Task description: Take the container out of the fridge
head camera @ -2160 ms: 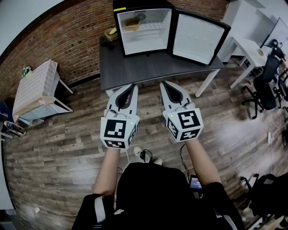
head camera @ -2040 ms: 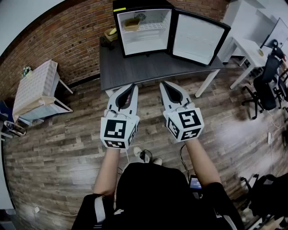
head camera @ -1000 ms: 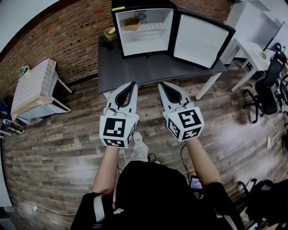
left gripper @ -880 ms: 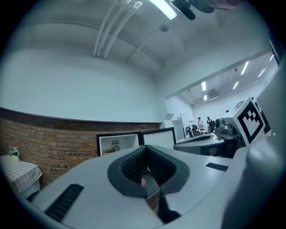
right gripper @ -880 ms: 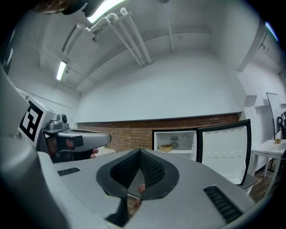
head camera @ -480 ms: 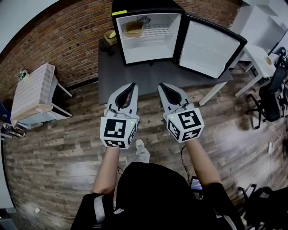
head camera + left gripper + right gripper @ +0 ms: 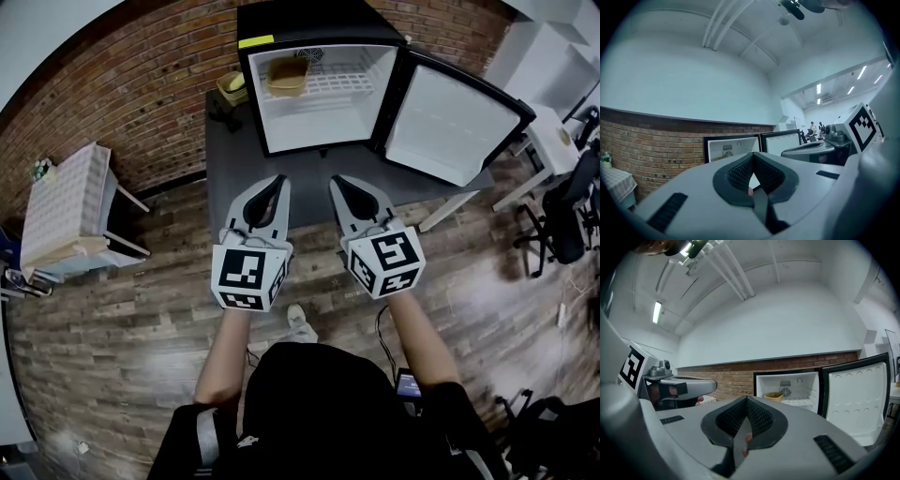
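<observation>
Two grippers showed side by side in the head view, each held in one of the person's hands, with their tips over the near edge of a dark table (image 7: 225,155). The left gripper (image 7: 279,179) and the right gripper (image 7: 336,178) each tapered to a closed point, with nothing between the jaws. A fridge (image 7: 319,122) stood on the table against a brick wall (image 7: 122,84), well apart from both grippers. Its door (image 7: 459,127) was swung wide to the right. The container (image 7: 287,75), a tan tub, sat on the upper shelf at the left side of the fridge. A small yellowish thing (image 7: 232,84) lay on the table just left of the fridge, too small to name.

Seen in the left gripper view, the left gripper (image 7: 752,154) had its jaws pressed together at the tip and held nothing. The fridge (image 7: 731,146) stood beyond them against the wall. The right gripper (image 7: 813,151) lay alongside at the right.

Seen in the right gripper view, the right gripper (image 7: 746,399) likewise had its jaws pressed together and empty. Past them the fridge (image 7: 797,380) stood open, with the container (image 7: 772,395) on its upper shelf at the left and the door (image 7: 855,394) at the right. The left gripper (image 7: 682,386) showed at the left edge.
</observation>
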The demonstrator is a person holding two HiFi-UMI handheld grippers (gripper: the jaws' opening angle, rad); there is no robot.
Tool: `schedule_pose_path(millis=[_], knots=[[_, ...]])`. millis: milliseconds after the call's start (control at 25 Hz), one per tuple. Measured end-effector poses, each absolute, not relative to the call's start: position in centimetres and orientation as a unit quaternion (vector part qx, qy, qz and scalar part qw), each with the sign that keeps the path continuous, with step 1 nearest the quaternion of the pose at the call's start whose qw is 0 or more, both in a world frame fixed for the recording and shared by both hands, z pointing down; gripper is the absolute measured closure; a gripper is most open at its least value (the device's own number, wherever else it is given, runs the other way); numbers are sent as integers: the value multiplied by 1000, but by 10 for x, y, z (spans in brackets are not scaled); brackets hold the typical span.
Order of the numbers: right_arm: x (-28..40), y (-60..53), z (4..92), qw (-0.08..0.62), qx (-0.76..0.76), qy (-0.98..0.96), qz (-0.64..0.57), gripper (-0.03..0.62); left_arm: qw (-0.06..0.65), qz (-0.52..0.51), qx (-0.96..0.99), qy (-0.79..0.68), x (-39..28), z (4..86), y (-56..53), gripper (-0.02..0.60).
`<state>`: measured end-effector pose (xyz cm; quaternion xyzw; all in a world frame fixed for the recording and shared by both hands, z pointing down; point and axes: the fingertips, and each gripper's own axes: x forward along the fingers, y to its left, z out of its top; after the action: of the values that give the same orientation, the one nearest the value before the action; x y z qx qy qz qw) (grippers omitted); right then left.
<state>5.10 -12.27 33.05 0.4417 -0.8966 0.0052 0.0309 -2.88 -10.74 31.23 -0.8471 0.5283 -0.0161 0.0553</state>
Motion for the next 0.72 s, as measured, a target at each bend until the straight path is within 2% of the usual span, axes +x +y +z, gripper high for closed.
schedule_pose_path(millis=[720], knots=[[-9, -218, 328, 40, 463, -886, -3, 554, 49, -4, -860, 508, -89, 312, -206, 568]])
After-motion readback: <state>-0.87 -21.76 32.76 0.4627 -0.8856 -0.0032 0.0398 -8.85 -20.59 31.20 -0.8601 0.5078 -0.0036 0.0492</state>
